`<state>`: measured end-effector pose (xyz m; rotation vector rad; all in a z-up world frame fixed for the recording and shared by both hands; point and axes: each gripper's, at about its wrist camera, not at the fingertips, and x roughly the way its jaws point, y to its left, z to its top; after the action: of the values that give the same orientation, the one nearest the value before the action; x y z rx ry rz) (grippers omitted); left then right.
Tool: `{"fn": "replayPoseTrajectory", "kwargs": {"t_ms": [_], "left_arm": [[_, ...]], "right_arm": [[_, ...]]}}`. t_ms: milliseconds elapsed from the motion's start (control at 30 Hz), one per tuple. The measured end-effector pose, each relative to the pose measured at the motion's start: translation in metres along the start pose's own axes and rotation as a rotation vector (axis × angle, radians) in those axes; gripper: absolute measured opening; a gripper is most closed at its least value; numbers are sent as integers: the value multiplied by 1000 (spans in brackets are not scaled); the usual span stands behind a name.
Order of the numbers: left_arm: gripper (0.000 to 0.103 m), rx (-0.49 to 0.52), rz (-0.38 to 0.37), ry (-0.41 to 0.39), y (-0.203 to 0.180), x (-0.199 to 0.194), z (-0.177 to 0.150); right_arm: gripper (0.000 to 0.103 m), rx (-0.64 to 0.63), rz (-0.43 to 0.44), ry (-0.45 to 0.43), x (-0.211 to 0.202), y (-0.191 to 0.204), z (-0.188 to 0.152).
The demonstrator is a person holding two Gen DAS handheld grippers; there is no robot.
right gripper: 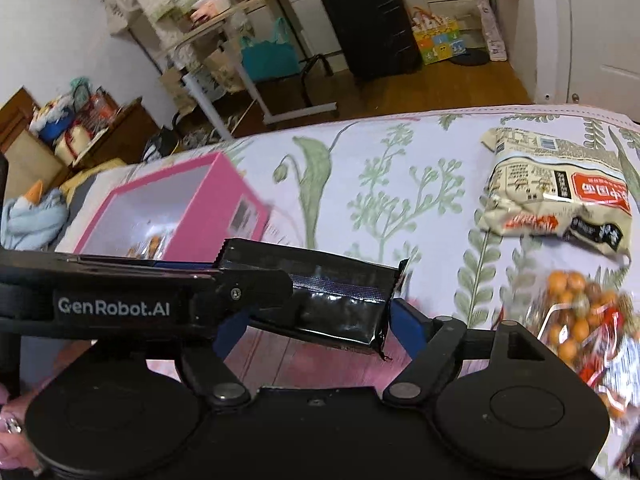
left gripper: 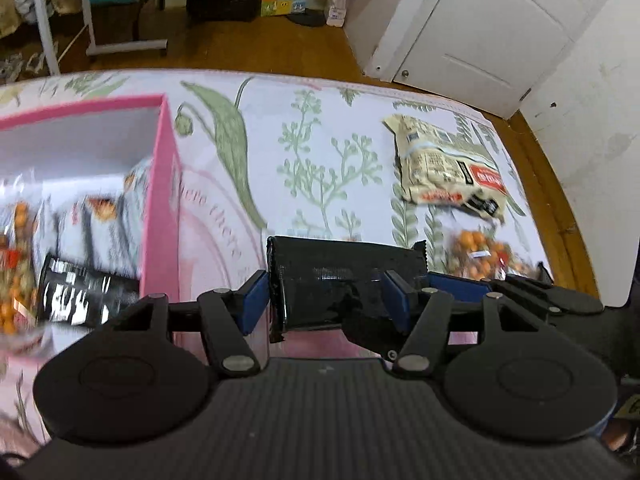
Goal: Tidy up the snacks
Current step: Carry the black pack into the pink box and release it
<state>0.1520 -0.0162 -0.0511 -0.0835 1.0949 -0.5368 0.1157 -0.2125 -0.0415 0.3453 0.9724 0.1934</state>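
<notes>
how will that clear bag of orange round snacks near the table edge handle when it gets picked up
The clear snack bag is probably floppy: its film looks crinkled and loose. The round pieces inside would likely shift and sag below a pinch. The glossy film may be slippery, and since it lies near the table edge, a push might send it off.

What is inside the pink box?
The pink box holds several snack packets: a black one, white ones and a packet of orange snacks. Its walls and those packets hide anything lower down.
</notes>
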Motion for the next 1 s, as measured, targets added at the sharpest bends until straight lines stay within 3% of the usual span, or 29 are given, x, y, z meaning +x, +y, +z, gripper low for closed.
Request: {"fn": "replayPoseTrajectory", "kwargs": {"t_ms": [300,633,800,900,1000], "left_arm": [[59,-14,-44,-15,21,-57,-39],[59,-61,-23,-150,72,-118,-32],[59,-96,25,-202,108,-137,-14],[60,-110,29,-234,131,-133,-1],[60,-172,48,-284,157,-117,1]], "right_arm": [[83,-64,60,33,-34,40,-35],[82,-239,152,34,-44,103,-6],[59,-260,197,-3,-28,125,14],[51,-236,217,-16,-10,129,29],[51,-275,250,-18,13,138,39]]}}
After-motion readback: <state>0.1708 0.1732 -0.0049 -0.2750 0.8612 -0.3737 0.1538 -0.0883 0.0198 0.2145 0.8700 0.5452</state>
